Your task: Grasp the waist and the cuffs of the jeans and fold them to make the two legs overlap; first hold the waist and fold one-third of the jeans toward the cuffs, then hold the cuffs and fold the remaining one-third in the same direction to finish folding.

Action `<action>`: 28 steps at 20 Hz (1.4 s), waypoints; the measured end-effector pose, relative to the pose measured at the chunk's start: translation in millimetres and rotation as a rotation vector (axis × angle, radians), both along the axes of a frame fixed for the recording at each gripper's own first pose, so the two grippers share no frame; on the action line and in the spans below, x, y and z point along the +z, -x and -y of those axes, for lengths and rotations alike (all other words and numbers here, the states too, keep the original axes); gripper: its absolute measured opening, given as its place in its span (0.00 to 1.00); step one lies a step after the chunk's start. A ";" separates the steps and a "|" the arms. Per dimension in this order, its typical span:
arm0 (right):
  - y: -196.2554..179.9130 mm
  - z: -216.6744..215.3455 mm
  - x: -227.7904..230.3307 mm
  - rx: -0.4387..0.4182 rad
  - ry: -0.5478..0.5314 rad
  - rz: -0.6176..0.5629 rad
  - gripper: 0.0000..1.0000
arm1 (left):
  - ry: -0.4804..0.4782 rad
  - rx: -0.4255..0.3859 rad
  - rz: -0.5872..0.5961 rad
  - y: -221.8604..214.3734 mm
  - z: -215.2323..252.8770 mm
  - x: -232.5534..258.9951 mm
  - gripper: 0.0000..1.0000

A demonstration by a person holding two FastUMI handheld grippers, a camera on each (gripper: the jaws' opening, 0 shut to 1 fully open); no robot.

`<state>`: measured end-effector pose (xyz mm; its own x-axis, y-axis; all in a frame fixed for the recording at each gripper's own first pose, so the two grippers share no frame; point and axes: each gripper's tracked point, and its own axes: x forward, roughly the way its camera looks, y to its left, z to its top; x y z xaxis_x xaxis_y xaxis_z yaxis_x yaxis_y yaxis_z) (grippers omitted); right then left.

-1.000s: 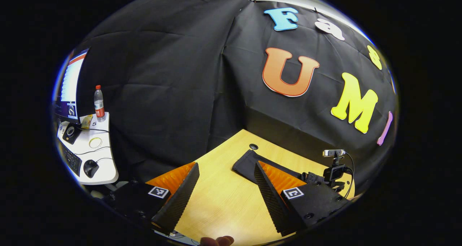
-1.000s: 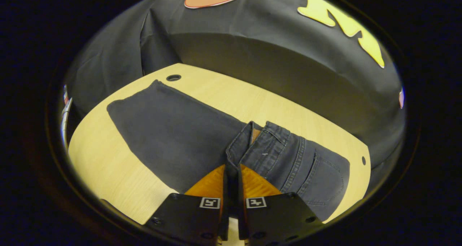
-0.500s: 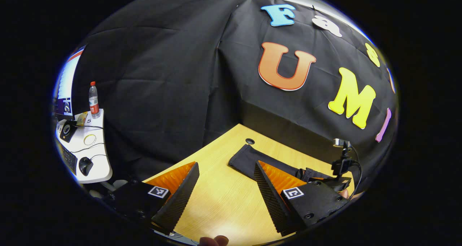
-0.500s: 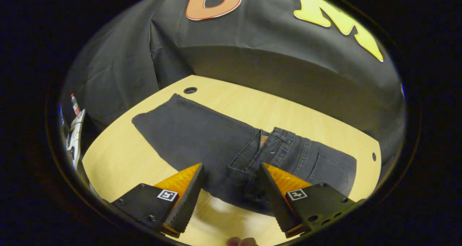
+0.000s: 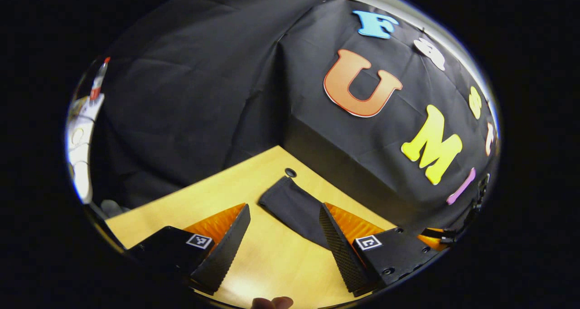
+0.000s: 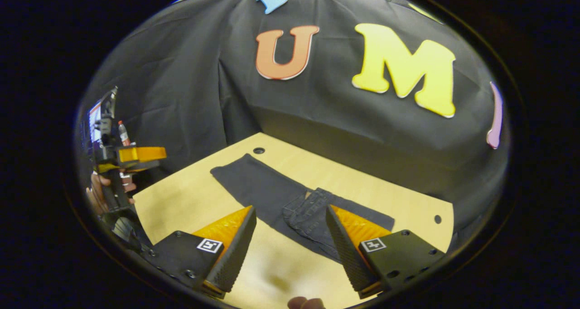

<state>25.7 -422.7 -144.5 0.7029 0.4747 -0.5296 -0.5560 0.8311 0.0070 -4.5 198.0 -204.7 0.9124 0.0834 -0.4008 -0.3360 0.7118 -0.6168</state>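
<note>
Dark jeans point(image 6: 272, 193) lie on the wooden table point(image 6: 181, 205), legs overlapped. The waist part point(image 6: 312, 211) is folded over the legs toward the cuffs point(image 6: 231, 171) near the table's hole. My right gripper point(image 6: 290, 250) hovers open above the table, short of the folded waist, holding nothing. The left gripper view shows the cuff end point(image 5: 287, 202) of the jeans just ahead of my open left gripper point(image 5: 283, 243), which is empty. The left gripper point(image 6: 131, 157) and the hand holding it also appear at the left of the right gripper view, raised off the table.
Black cloth walls close the table at the back and left. Two cable holes point(image 6: 258, 150) point(image 6: 437, 219) sit near the table's far corners. A side desk point(image 5: 79, 141) with a bottle point(image 5: 97, 80) stands beyond the cloth on the left.
The right gripper let go of the folded waist, opened and pulled back upward. The left gripper swung right and moved nearer the cuff end.
</note>
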 end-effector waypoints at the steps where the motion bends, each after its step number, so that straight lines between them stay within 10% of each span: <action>1: 4.1 14.3 6.8 -0.027 -0.009 -0.005 0.95 | 0.055 -0.002 -0.004 -5.9 2.0 -9.1 0.98; 13: 14.6 152.3 6.2 -0.324 0.016 -0.069 0.95 | 0.679 0.088 -0.109 -68.9 1.1 -112.1 0.98; 28: 14.3 174.1 -7.7 -0.452 0.010 -0.134 0.95 | 0.666 0.112 -0.036 -155.5 -21.8 -132.1 0.98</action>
<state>11.4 -596.8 -152.3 0.7632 0.1315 -0.6327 -0.1331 0.9901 0.0451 151.0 219.8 -336.8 0.8978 -0.0991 -0.4292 -0.4140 0.1432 -0.8990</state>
